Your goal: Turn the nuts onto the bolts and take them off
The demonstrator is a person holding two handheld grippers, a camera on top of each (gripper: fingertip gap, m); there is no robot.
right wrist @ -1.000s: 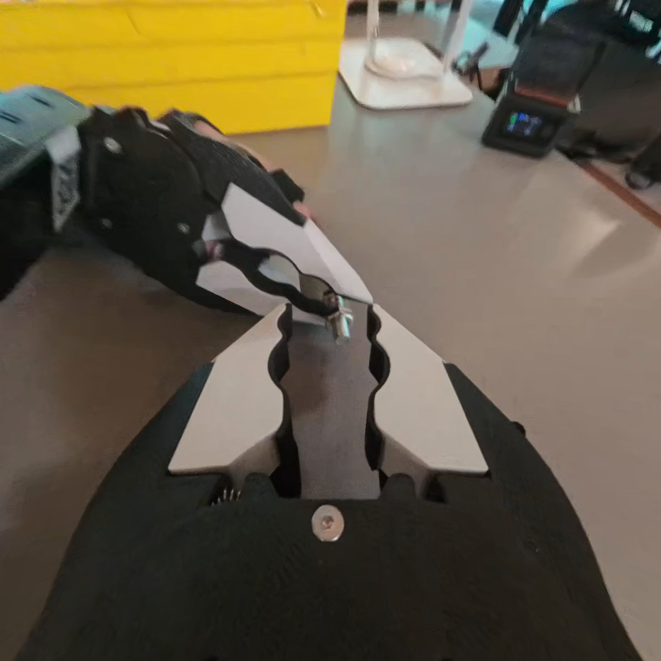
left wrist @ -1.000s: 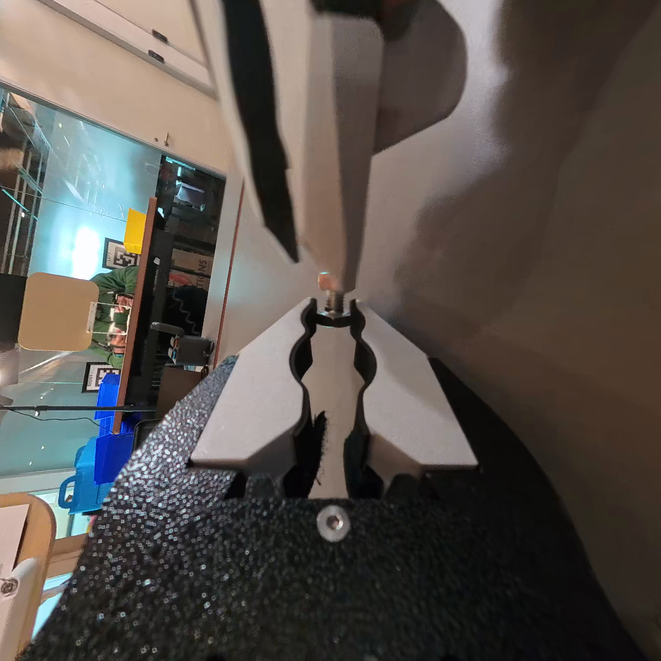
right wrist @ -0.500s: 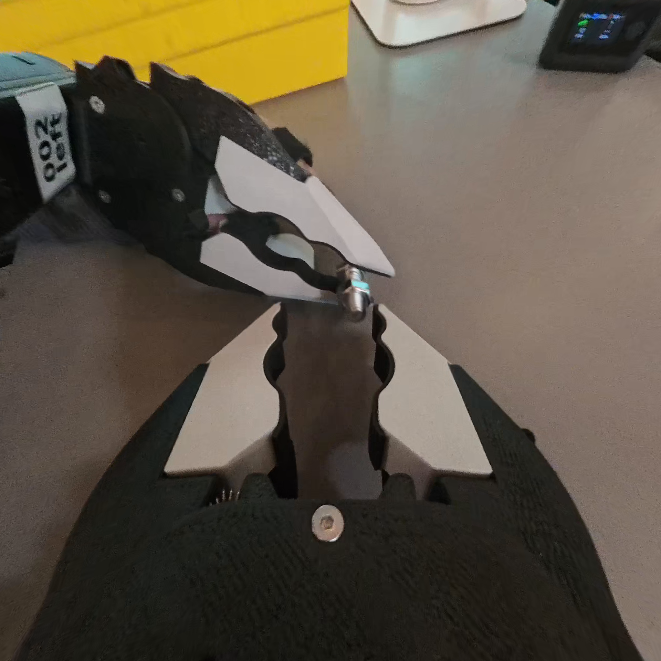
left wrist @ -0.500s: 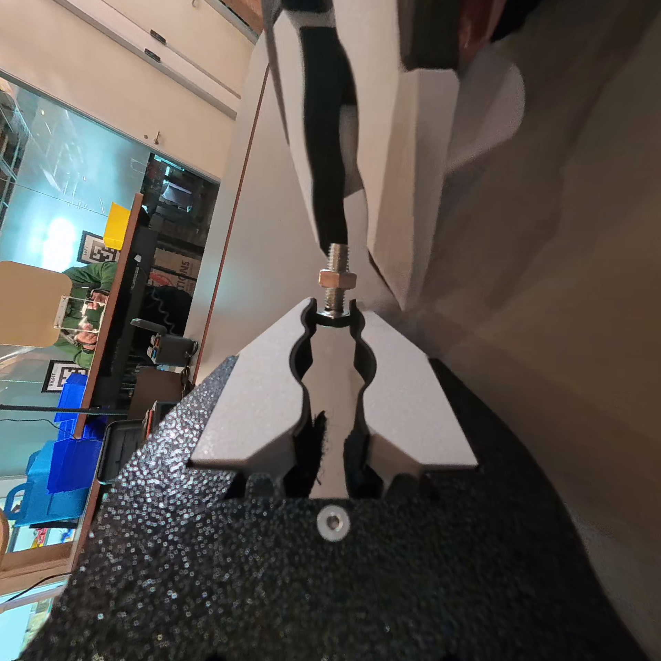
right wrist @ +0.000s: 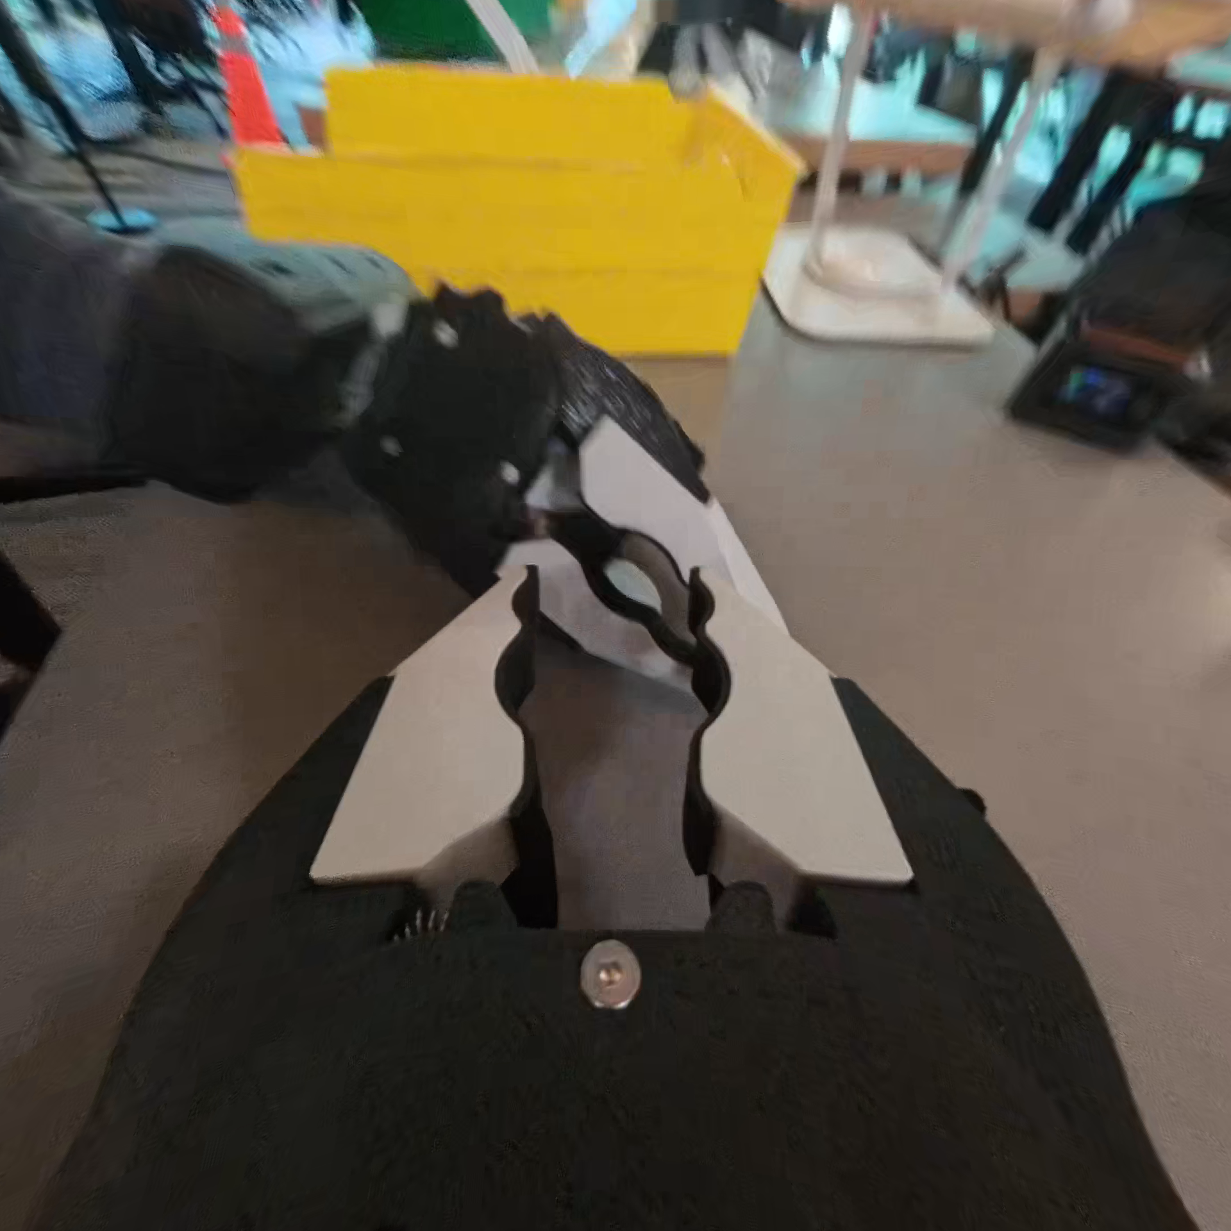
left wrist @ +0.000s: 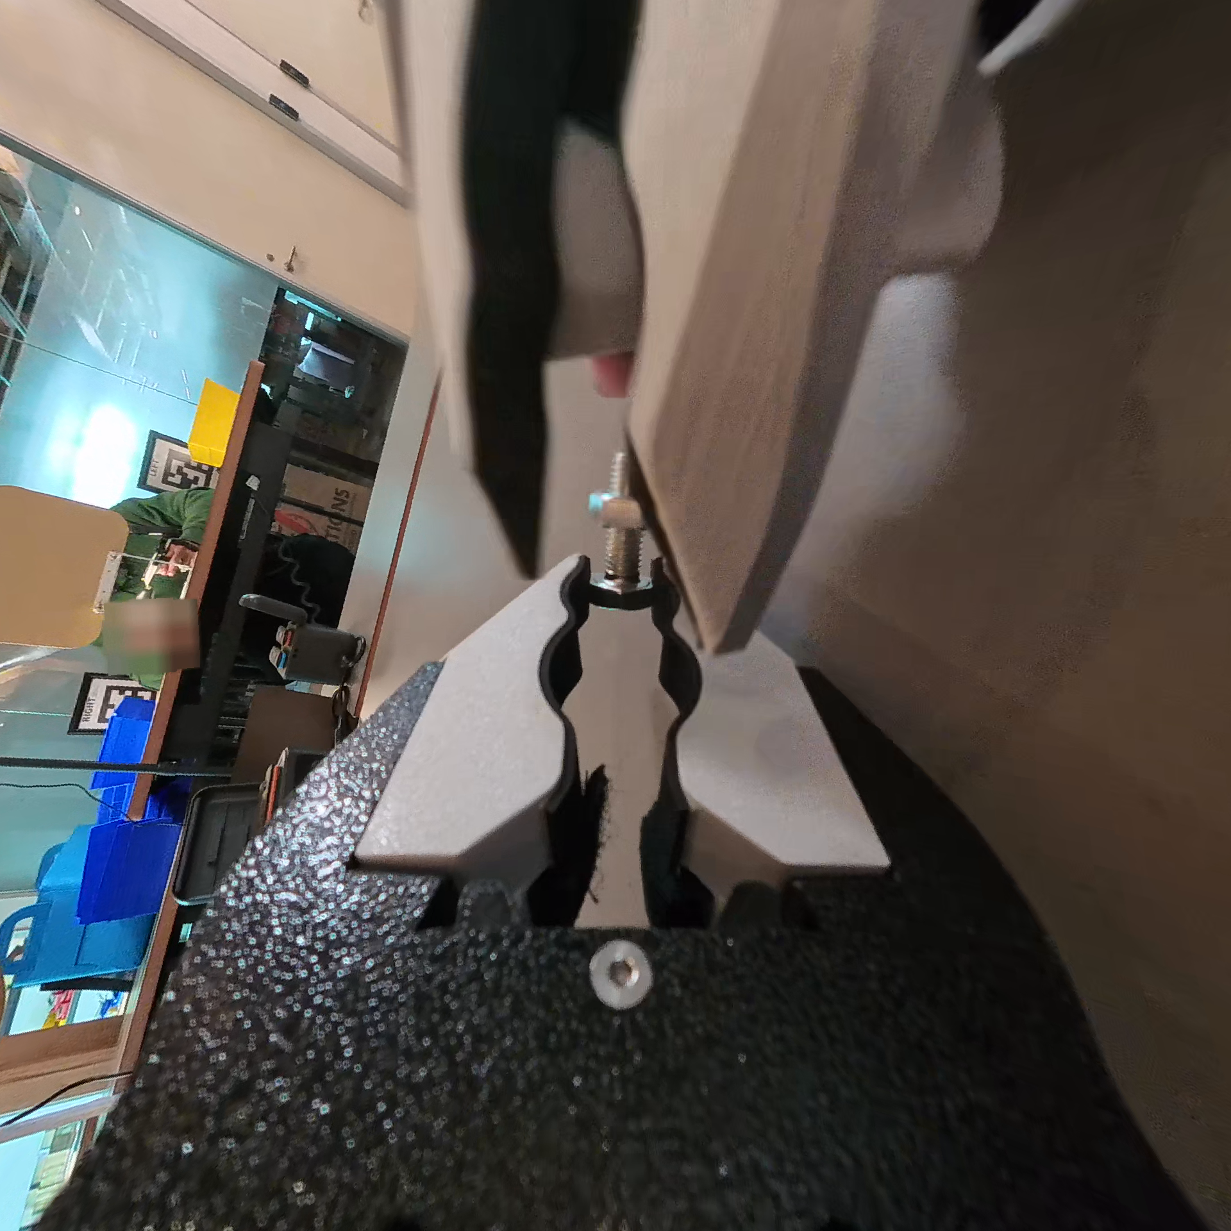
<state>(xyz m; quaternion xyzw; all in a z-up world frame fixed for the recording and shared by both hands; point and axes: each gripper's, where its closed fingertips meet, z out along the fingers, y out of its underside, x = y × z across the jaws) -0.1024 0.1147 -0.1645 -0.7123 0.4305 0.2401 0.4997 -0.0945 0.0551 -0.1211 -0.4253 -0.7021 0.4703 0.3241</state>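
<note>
Lab or workshop: grey counter (right wrist: 932, 599), yellow bin (right wrist: 506, 253), blue storage bins (left wrist: 100, 879), fiducial marker boards (left wrist: 180, 466), glass partition (left wrist: 100, 373).

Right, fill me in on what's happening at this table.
A person is working a nut and bolt with two hand-held grippers. The left hand-held gripper is shut on the head of a bolt, whose threaded shank points out past its fingertips. A nut sits partway along the thread. The right hand-held gripper is open and brought in close around the bolt's end; from its own view the left gripper's tip is hidden behind its finger. A yellow bin stands behind on the table.
</note>
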